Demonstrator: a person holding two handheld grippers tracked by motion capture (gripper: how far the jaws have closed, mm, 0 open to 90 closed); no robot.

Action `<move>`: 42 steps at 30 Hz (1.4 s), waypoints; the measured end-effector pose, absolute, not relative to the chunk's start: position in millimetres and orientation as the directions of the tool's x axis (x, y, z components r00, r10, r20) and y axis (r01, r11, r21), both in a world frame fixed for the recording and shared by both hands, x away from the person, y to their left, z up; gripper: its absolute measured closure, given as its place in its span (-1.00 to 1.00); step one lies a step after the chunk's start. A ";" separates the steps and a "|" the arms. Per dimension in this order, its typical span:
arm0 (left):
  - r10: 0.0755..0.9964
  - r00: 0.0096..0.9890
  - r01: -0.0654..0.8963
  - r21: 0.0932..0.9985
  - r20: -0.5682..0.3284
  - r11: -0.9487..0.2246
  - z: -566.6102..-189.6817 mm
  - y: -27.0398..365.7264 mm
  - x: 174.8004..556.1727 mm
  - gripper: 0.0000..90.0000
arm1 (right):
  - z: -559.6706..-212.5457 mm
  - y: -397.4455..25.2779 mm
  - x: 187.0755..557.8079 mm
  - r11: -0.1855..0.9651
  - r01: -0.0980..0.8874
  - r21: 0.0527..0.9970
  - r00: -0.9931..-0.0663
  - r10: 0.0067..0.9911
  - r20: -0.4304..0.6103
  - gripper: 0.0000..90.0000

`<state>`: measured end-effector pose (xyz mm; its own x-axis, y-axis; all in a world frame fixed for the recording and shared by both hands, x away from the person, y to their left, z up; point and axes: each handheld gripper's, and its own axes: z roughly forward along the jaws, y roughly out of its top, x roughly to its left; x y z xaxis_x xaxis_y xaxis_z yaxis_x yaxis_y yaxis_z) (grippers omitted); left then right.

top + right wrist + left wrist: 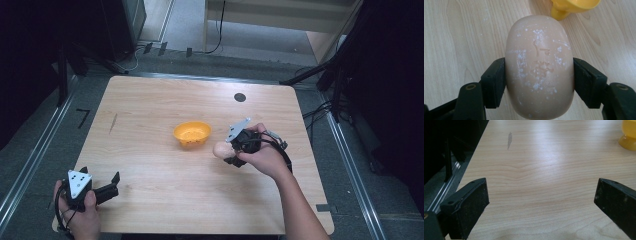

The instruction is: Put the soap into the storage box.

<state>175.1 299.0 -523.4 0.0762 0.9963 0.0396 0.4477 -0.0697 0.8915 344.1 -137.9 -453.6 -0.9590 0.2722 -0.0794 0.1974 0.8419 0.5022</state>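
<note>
You are holding the right gripper (227, 152) over the right half of the tabletop (165, 100), with its fingers (495, 82) clenched on a bar of soap (540, 66). The soap is peach-coloured, oval and dusted with white specks, with faint marks pressed into its top face. In the right gripper view the two black fingers are pressing against its opposite long sides, and the bar is sticking out well past them. From the high view the soap (220, 149) is sitting at the gripper's front end, pointing left, just beside the yellow bowl (192, 133) but apart from it. You cannot tell from these views whether the soap is touching the wood or being held just above it.

The yellow bowl is standing upright near the middle of the tabletop, on a small foot; its rim and foot are peeking in at the top of the right gripper view (574, 7).

You are resting the left gripper (107, 186) at the near left corner of the tabletop, well apart from the bowl and the soap. Its fingers (469, 205) are released, spread wide with only bare wood between them. A small dark streak (509, 140) is marking the wood ahead of it, and a round black spot (240, 97) is lying near the far edge.
</note>
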 end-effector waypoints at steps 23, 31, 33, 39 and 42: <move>0.996 0.082 0.441 0.896 0.021 -0.055 -523.4 300.9 174.5 -1.00 | -432.0 -105.9 374.3 0.846 0.123 0.519 -0.979 0.190 -0.076 -0.26; 0.996 0.085 0.434 0.900 0.010 -0.046 -523.4 301.4 173.8 -1.00 | -425.5 -88.7 387.7 0.861 0.086 0.501 -0.985 0.150 -0.089 -0.26; 0.996 0.084 0.436 0.899 0.009 -0.045 -523.4 301.4 173.9 -1.00 | -424.3 -85.3 389.6 0.860 0.085 0.503 -0.987 0.142 -0.075 -0.26; 0.996 0.086 0.441 0.896 0.012 -0.049 -523.3 301.6 174.5 -1.00 | -421.6 -76.5 395.6 0.871 0.061 0.488 -0.989 0.120 -0.091 -0.26; 0.996 0.087 0.439 0.897 0.007 -0.045 -523.4 301.8 174.6 -1.00 | -421.2 -71.4 398.2 0.876 0.052 0.480 -0.990 0.109 -0.092 -0.26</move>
<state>174.6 301.8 -523.4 0.0874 0.9961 0.0074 0.4392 -0.0452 0.8972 398.2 -71.4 -421.2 -0.9898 0.1089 -0.0915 0.0520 0.8759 0.4796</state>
